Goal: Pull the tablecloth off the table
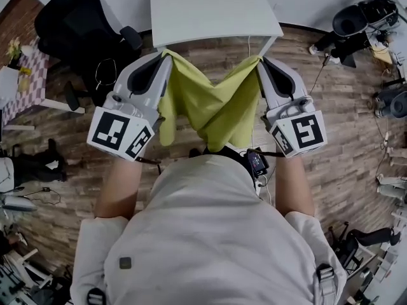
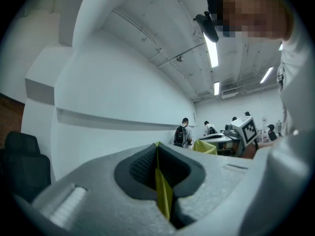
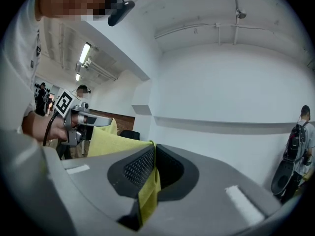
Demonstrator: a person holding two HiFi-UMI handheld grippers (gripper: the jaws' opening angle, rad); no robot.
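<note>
A yellow-green tablecloth (image 1: 213, 103) hangs in the air between my two grippers, off the white table (image 1: 210, 8), which stands bare beyond it. My left gripper (image 1: 166, 54) is shut on the cloth's left corner. My right gripper (image 1: 259, 60) is shut on its right corner. The cloth sags in a deep fold between them, down toward the person's chest. In the left gripper view a thin strip of tablecloth (image 2: 162, 191) is pinched between the closed jaws. The right gripper view shows the tablecloth (image 3: 147, 191) clamped the same way, with more of it spread to the left.
A black office chair (image 1: 79, 24) stands left of the table on the wood-pattern floor (image 1: 343, 132). Black equipment and cables (image 1: 359, 24) lie at the far right. A small checkered table (image 1: 22, 81) is at the left edge. People stand far off in the room.
</note>
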